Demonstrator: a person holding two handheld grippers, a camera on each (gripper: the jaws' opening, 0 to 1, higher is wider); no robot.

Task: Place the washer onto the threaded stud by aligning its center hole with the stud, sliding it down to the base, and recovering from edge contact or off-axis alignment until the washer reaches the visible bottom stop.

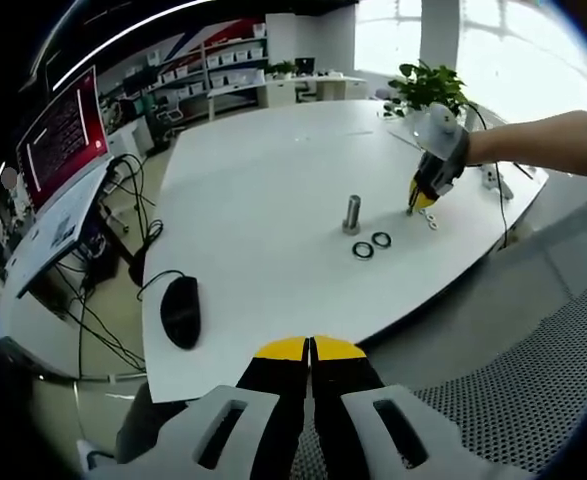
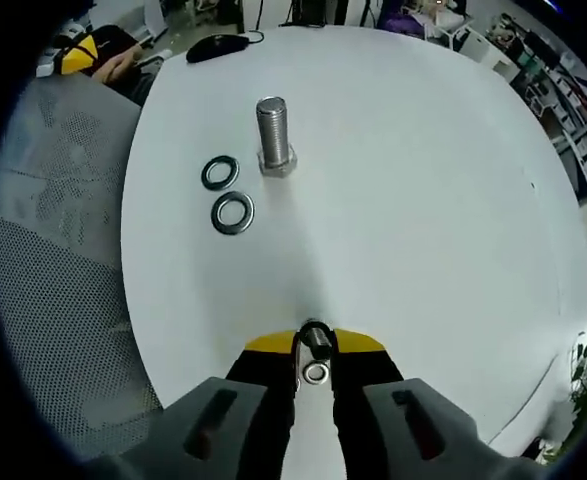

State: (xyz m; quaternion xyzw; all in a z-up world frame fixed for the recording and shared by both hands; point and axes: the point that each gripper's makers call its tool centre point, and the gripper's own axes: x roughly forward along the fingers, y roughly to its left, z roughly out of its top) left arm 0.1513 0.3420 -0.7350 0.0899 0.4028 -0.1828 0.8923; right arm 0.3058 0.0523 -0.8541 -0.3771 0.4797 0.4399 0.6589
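Observation:
The threaded stud stands upright on its hex base on the white table. Two flat washers lie on the table just left of it. My right gripper is low over the table, well short of the stud, its yellow-tipped jaws closed on a small dark metal part. A small ring lies between the jaws behind that part. In the left gripper view the stud, the two washers and the right gripper show, held by a hand. My left gripper is shut, off the table's near edge.
A black mouse lies at the table's left corner. A mesh chair stands beside the table's near edge. A red monitor and cables are on a desk to the left. A plant stands behind the table's far edge.

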